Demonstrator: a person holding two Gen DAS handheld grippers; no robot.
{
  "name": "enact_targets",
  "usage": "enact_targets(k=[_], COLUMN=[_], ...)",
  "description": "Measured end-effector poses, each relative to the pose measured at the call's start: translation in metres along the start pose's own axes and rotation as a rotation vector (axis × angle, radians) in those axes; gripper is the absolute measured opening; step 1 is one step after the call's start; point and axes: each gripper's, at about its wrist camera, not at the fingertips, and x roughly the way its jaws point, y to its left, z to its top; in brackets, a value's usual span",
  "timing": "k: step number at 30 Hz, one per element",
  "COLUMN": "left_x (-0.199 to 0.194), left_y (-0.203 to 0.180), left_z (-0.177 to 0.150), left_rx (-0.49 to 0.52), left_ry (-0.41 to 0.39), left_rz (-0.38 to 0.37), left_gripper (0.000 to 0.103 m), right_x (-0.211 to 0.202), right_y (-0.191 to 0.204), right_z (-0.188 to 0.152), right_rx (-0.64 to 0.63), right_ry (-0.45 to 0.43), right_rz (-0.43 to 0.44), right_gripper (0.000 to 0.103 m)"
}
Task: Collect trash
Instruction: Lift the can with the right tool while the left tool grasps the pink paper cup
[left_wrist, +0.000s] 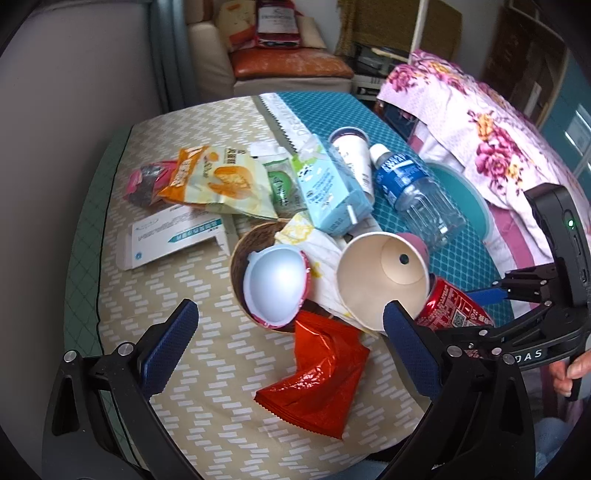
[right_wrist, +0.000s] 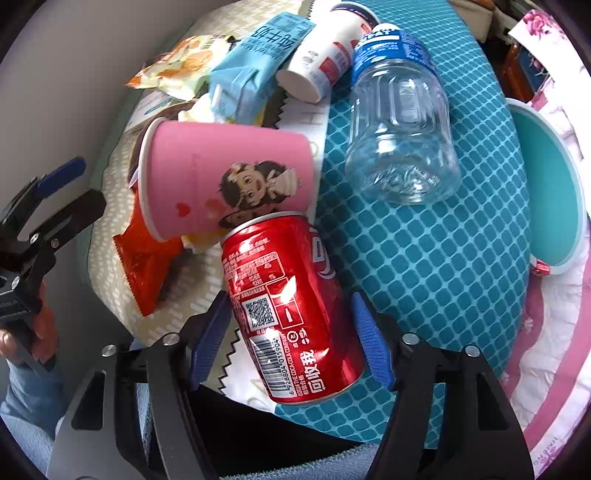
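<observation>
right gripper (right_wrist: 291, 339): spread, pads flanking red can (right_wrist: 291, 306) without clear contact | can: lying on its side at table edge, top touching pink cup (right_wrist: 225, 177) | left gripper (left_wrist: 291, 336): spread wide above red wrapper (left_wrist: 317, 380) | clear bottle (right_wrist: 399, 133): lying near teal bin (right_wrist: 543, 184)

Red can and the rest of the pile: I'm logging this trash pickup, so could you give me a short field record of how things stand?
surface: table with beige and teal patterned covers
right gripper: open, fingers straddle the red can lying on its side; contact unclear
left gripper: open, empty, above the red foil wrapper
pink paper cup: on its side, touching the can's far end
clear bottle: lying down, capped, blue label
blue carton: in the pile beside a white cup
teal bin: at the table's right edge
</observation>
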Motion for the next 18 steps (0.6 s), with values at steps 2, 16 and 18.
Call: enact_targets(k=[2, 16, 18], left_x=[-0.003, 0.046, 0.060], left_y=[-0.011, -0.124, -0.131], left_z=[0.003, 0.034, 0.035], left_rx=[0.063, 0.677, 0.719], left_ry=[0.005, 0.137, 0.184], left_rz=[-0.008, 0.057, 0.054], left_gripper=[0.100, 0.100, 0.098], right_x=[-0.008, -0.067, -0.070], right_y=[-0.005, -0.098, -0.104], right_z=[-0.007, -0.033, -0.033], right_rx=[0.023, 0.288, 0.297], right_ry=[-0.016, -0.186, -0.202], right_rz=[0.028, 0.059, 0.064], right_gripper=[0.063, 0.063, 0.063])
